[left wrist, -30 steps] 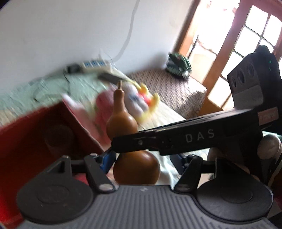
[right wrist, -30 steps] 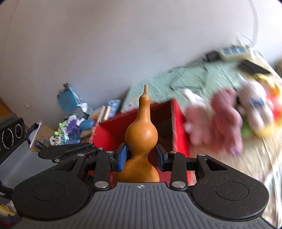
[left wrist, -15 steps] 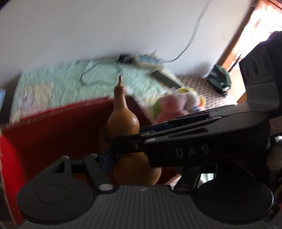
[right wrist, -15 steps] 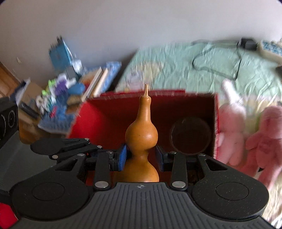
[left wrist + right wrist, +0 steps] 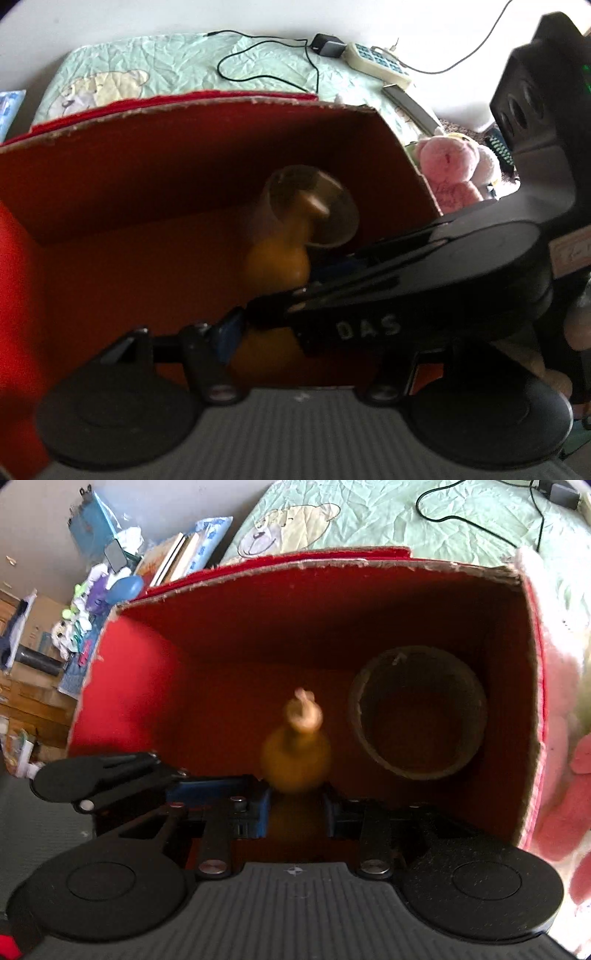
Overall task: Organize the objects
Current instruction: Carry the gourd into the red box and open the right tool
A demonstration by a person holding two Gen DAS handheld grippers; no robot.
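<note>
- Gourd [image 5: 295,760] is inside the red box [image 5: 122,672], near its front wall, left of the round brown cup [image 5: 417,712] in the box's right half. Gourd is blurred.
- Right gripper [image 5: 295,812]: jaws closing, blue pads on either side of the gourd's waist and gripping it.
- Left gripper [image 5: 306,343]: jaws closing around the gourd's lower bulb [image 5: 266,350]; left pad touches it, the right one is hidden behind the other tool, so I judge it gripped.
- Risk: two grippers crowd one gourd inside the box; uneven release could tip it toward the cup.
- Risk: the slim neck [image 5: 306,214] sits close to the cup rim; a swing could knock it.
- Risk: a tool body could catch the box's front wall.
- Pink plush [image 5: 448,166] lies outside the box's right wall, unsorted.
</note>
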